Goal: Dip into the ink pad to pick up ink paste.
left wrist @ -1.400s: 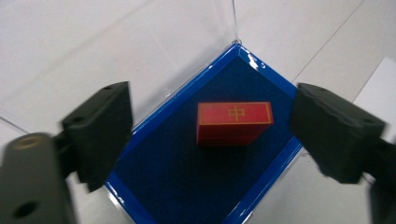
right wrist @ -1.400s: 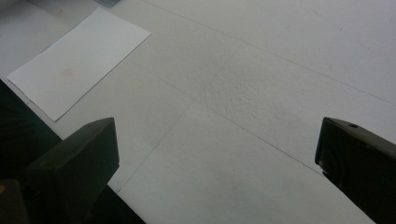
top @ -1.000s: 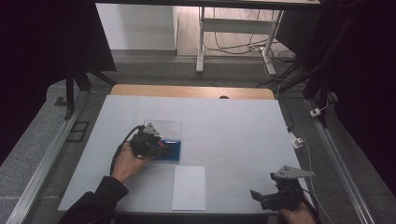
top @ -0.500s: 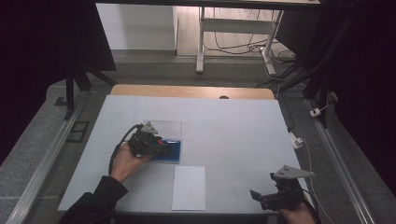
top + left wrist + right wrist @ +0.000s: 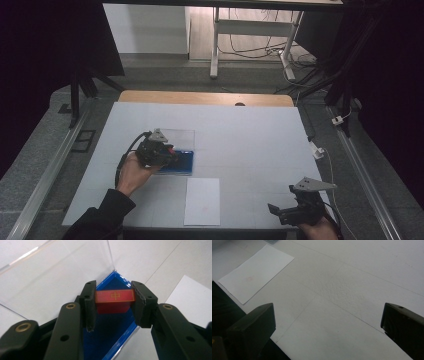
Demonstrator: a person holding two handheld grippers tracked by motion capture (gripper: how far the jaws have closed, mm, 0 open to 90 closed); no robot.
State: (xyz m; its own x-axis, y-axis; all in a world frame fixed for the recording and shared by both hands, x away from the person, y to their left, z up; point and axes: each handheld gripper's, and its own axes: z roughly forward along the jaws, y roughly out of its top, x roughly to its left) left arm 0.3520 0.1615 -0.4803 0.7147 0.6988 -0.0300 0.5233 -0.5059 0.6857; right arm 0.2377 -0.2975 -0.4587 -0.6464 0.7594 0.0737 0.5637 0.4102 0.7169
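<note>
Left hand-held gripper [image 5: 113, 303] clamps the red block [image 5: 114, 296] (over the blue tray [image 5: 110, 337]); right hand-held gripper [image 5: 328, 327] gapes.

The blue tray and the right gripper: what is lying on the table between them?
In the high view, a white sheet of paper lies flat between the blue tray and the right gripper; the table around it is bare.

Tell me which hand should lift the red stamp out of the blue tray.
Left. The left gripper is already shut on the red stamp over the blue tray. The right gripper stands open, far off over bare table.
</note>
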